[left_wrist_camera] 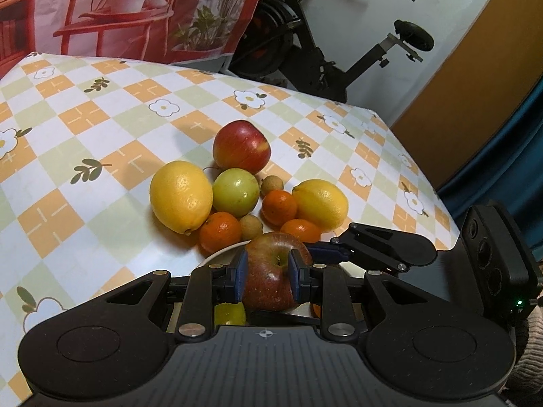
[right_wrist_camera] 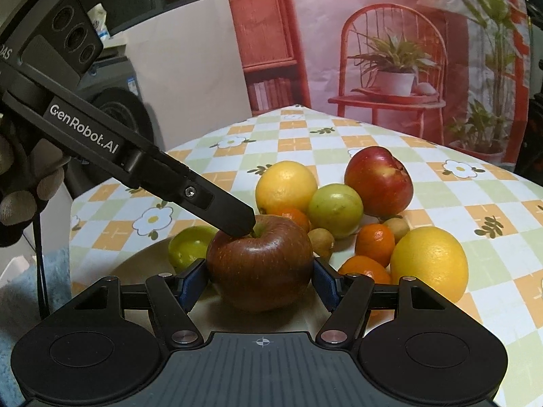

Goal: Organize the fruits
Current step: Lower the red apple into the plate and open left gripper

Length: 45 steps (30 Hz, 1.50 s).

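Note:
A dark red apple [left_wrist_camera: 271, 288] [right_wrist_camera: 259, 264] sits low over a white plate [left_wrist_camera: 217, 257] [right_wrist_camera: 142, 264]. My right gripper [right_wrist_camera: 259, 283] is shut on it, a blue pad pressed to each side. My left gripper [left_wrist_camera: 268, 276] [right_wrist_camera: 242, 225] has its jaws drawn close, tips down in the apple's stem hollow. I cannot tell whether they pinch the stem. A green fruit [right_wrist_camera: 188, 246] lies on the plate. Beyond it on the cloth lie two lemons [left_wrist_camera: 181, 196] [left_wrist_camera: 320, 203], a red apple [left_wrist_camera: 241, 146], a green fruit [left_wrist_camera: 236, 191], tangerines [left_wrist_camera: 220, 235] and small brown fruits [left_wrist_camera: 269, 185].
The checked tablecloth [left_wrist_camera: 85, 118] spreads to the left and behind the pile. The table's edge [left_wrist_camera: 424, 169] drops off at the right, with an exercise bike [left_wrist_camera: 305, 51] past it. A printed backdrop [right_wrist_camera: 373, 51] hangs behind. A gloved hand [right_wrist_camera: 20, 196] holds the left gripper.

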Motion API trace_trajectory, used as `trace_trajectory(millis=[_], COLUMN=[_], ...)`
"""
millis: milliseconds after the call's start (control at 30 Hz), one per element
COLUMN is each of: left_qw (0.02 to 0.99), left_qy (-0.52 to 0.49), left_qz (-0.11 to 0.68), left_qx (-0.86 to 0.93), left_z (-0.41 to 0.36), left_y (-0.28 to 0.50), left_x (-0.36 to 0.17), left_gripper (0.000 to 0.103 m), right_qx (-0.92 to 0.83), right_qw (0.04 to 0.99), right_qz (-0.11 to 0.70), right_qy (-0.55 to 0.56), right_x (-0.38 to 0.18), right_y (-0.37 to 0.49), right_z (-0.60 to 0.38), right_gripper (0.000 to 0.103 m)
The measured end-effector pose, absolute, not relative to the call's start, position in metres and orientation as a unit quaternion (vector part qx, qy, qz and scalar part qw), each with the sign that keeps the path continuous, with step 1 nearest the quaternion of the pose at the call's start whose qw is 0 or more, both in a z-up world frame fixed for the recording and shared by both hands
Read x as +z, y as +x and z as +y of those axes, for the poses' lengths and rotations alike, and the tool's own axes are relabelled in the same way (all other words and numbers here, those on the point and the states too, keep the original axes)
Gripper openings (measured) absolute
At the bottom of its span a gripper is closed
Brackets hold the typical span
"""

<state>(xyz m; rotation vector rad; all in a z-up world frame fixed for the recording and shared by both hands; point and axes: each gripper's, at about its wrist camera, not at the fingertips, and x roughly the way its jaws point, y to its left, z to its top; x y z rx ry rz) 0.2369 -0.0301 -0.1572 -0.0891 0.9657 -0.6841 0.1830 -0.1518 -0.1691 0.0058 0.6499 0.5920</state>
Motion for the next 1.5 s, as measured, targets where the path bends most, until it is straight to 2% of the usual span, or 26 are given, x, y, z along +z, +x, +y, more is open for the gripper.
trace_trajectory(millis=[867, 1300, 1500], left_qw=[0.841, 0.895, 0.914], left_qy=[-0.031, -0.073, -0.082], left_qz=[0.446, 0.361, 0.333], left_qx=[-0.306, -0.253, -0.217], left_z=[-0.041, -0.031, -0.028], left_y=[0.235, 0.209, 0.200], left_x=[-0.159, -0.135, -0.131], left_gripper=[0.028, 0.028, 0.028], right_qx=[0.274, 0.184, 0.138], right_qw=[0.923, 0.960, 0.965], right_qz=[0.270, 0.210, 0.212], right_qy=[-0.024, 0.038, 0.067], right_x=[-0.161, -0.151, -0.164], right_y=[0.158, 0.144, 0.148], right_z=[-0.166, -0.222, -0.249], right_gripper=[0.064, 0.064, 0.064])
